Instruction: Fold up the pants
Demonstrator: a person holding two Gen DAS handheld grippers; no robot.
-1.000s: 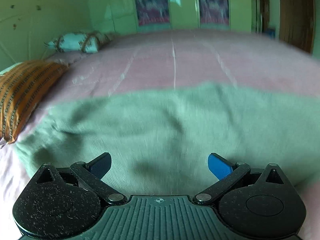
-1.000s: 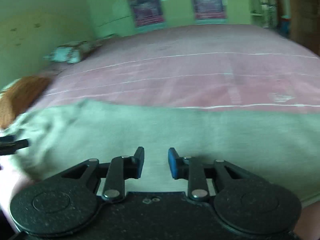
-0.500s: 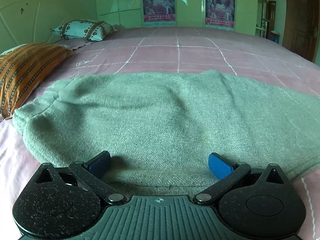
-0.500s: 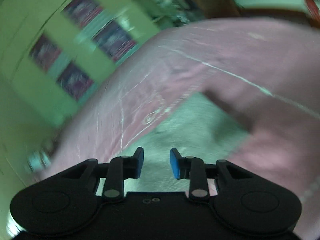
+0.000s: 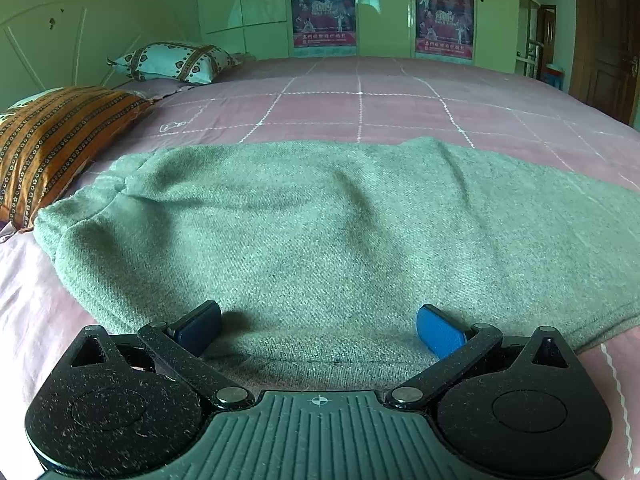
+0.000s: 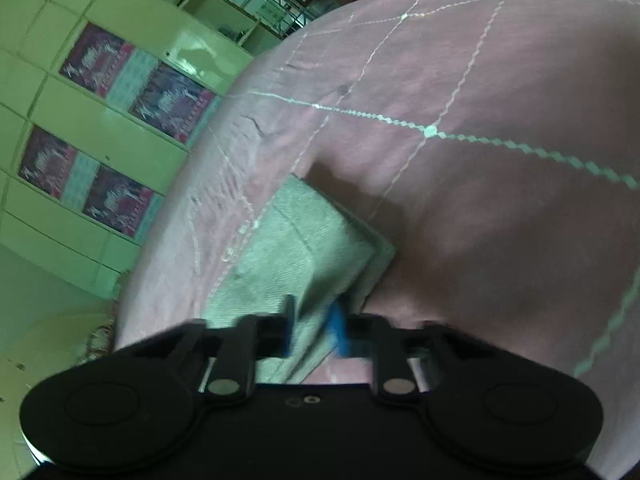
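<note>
Two grippers work grey-green pants (image 5: 320, 232) spread across the pink bed (image 5: 360, 104): the left gripper (image 5: 319, 330) hovers with jaws spread wide over the near edge, while the tilted right gripper (image 6: 313, 330) pinches a pant-leg end (image 6: 304, 248).

Both tongs are matte black plastic, flecked with pale dust. The left tongs (image 5: 318, 330) carry a ribbed centre plate with a small crosshair mark, two round housings, silver pivot screws and blue pads (image 5: 439, 336) (one shadowed nearly navy). The right tongs (image 6: 312, 330) have a smooth body and matching silver screws.
</note>
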